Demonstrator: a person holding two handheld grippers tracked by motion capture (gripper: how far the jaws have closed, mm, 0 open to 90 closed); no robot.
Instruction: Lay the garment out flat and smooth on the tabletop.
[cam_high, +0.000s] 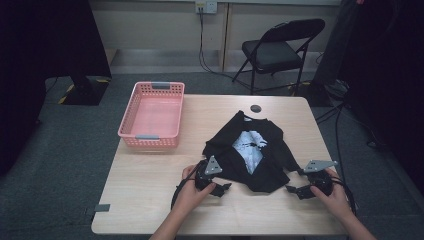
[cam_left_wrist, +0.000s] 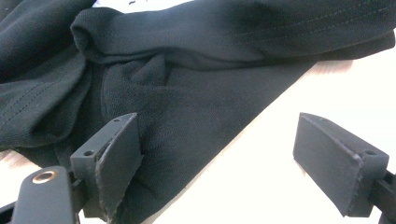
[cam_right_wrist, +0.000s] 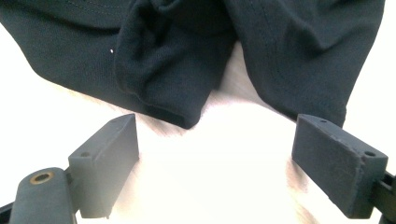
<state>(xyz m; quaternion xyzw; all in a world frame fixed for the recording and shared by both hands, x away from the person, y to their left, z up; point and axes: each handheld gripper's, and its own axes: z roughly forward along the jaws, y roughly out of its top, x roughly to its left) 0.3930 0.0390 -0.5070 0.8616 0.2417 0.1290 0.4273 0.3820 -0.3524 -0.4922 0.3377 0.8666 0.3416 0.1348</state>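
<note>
Shirt (cam_high: 252, 152) hem's bunched; my left gripper (cam_high: 218, 189) & right gripper (cam_high: 296, 190), both wide apart w/ nothing held, might pinch 2 layers.

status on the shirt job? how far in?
Early. Done: nothing visible; the black T-shirt lies crumpled on the table and the pink basket holds nothing. In hand: the left gripper and right gripper sit open at the shirt's near edge, neither gripping cloth. Left: probably grasp, fold or flatten, perhaps move it to the basket.
</note>
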